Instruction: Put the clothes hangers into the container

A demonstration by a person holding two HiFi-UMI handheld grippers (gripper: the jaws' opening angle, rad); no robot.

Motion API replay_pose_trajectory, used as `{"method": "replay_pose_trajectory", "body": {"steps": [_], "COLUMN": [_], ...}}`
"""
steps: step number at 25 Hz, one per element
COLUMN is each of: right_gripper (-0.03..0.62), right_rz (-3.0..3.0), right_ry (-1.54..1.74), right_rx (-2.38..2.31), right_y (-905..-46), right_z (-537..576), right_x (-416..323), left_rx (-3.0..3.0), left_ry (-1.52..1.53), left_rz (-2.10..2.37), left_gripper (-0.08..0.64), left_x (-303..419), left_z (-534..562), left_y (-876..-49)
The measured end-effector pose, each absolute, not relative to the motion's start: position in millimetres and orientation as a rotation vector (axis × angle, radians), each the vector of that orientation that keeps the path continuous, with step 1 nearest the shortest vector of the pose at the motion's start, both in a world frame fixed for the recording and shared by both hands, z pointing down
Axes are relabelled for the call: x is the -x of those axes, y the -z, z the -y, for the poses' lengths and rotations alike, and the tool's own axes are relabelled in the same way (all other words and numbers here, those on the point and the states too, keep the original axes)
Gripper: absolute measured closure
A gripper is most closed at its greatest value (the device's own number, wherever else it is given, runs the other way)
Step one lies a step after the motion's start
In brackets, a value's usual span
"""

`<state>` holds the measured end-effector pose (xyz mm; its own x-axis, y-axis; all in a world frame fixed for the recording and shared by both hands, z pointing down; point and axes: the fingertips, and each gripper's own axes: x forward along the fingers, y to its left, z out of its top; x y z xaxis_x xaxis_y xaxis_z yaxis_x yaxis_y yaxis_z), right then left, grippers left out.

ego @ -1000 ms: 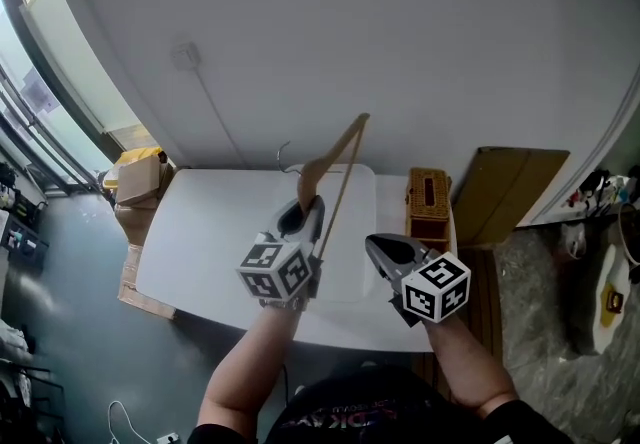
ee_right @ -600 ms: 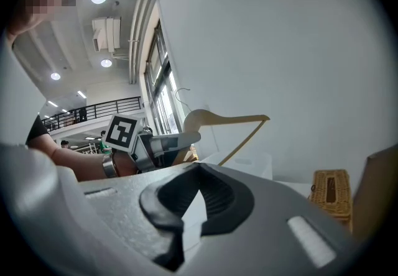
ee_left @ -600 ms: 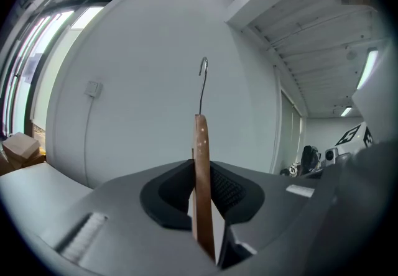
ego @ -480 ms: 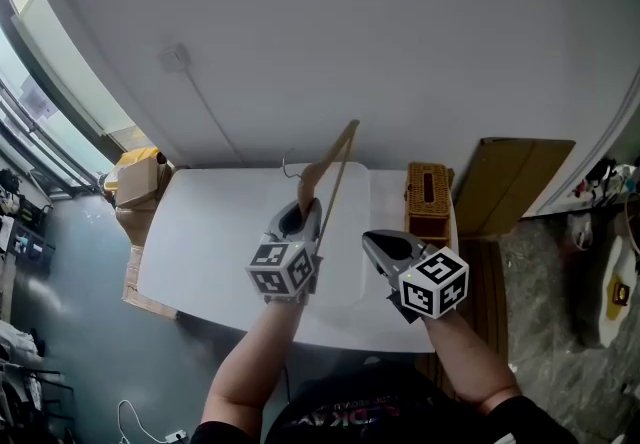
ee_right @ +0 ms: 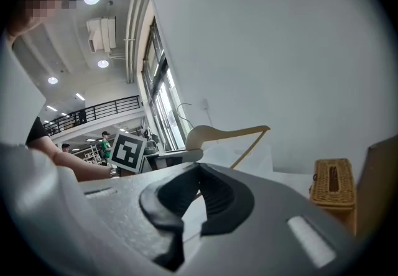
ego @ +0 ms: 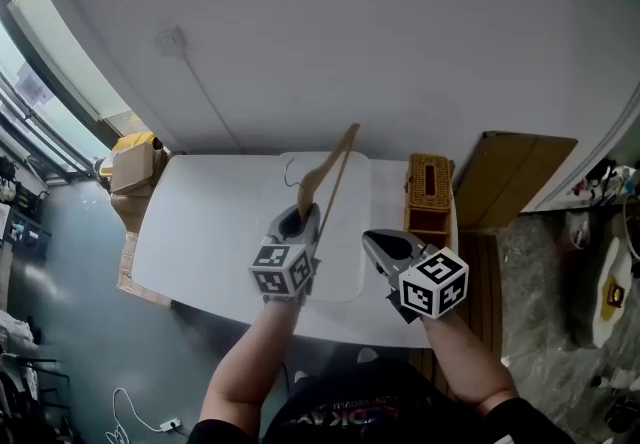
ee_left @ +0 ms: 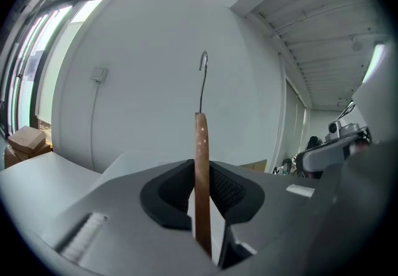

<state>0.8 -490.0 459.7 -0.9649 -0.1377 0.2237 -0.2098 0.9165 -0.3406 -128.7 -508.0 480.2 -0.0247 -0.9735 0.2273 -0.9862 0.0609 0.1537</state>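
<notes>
A wooden clothes hanger (ego: pixel 332 170) with a metal hook (ego: pixel 291 172) stands tilted above a translucent plastic container (ego: pixel 350 267) on the white table (ego: pixel 200 232). My left gripper (ego: pixel 303 210) is shut on the hanger's lower end. In the left gripper view the wood (ee_left: pixel 201 163) runs edge-on between the pads, with the hook (ee_left: pixel 203 73) above it. My right gripper (ego: pixel 372 239) hovers to the right of the container, shut and holding nothing. In the right gripper view (ee_right: pixel 198 172) the hanger (ee_right: pixel 224 135) shows ahead and to the left, in front of the container (ee_right: pixel 256 158).
A wicker box (ego: pixel 428 194) stands at the table's right end, also visible as the wicker box (ee_right: pixel 333 183) in the right gripper view. A brown board (ego: pixel 515 182) leans against the wall beyond it. Cardboard boxes (ego: pixel 130 167) sit on the floor at the left.
The left gripper and hanger have shifted only slightly over the container; the hanger's top sits a little lower in view. The right gripper has barely moved.
</notes>
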Motion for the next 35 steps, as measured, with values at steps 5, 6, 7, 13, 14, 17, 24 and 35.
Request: {"method": "replay_pose_trajectory", "body": {"steps": [5, 6, 7, 13, 14, 17, 24, 35], "right_gripper": [0.595, 0.595, 0.595, 0.595, 0.595, 0.595, 0.595, 0.595], "right_rz": [2.865, 2.863, 2.862, 2.868, 2.869, 2.870, 2.875, 2.878], "right_ry": [-0.570, -0.575, -0.579, -0.580, -0.579, -0.576, -0.567, -0.573], "right_rx": [-0.251, -0.248, -0.245, -0.227, -0.221, -0.211, -0.200, -0.174], "right_y": [-468, -469, -469, -468, -468, -467, -464, -462], "right_z": [489, 489, 488, 483, 481, 476, 463, 447], "right_x": [5, 6, 7, 18, 20, 23, 21, 16], "left_rx": [-1.944, -1.943, -1.946, -1.956, -1.951, -1.954, -1.936, -1.878], "left_ry": [-0.101, -0.107, -0.111, -0.109, -0.107, -0.117, -0.114, -0.119], "left_rz": [2.049, 2.046, 2.046, 2.062, 2.066, 2.078, 2.110, 2.152], "left_gripper": [0.497, 0.497, 0.495, 0.494, 0.499, 0.503, 0.498, 0.483], "left_x": [131, 131, 132, 142, 143, 144, 147, 151], "left_z": [500, 498, 497, 488, 485, 477, 463, 437], "left_y": [-491, -490, -489, -477, -477, -477, -471, -471]}}
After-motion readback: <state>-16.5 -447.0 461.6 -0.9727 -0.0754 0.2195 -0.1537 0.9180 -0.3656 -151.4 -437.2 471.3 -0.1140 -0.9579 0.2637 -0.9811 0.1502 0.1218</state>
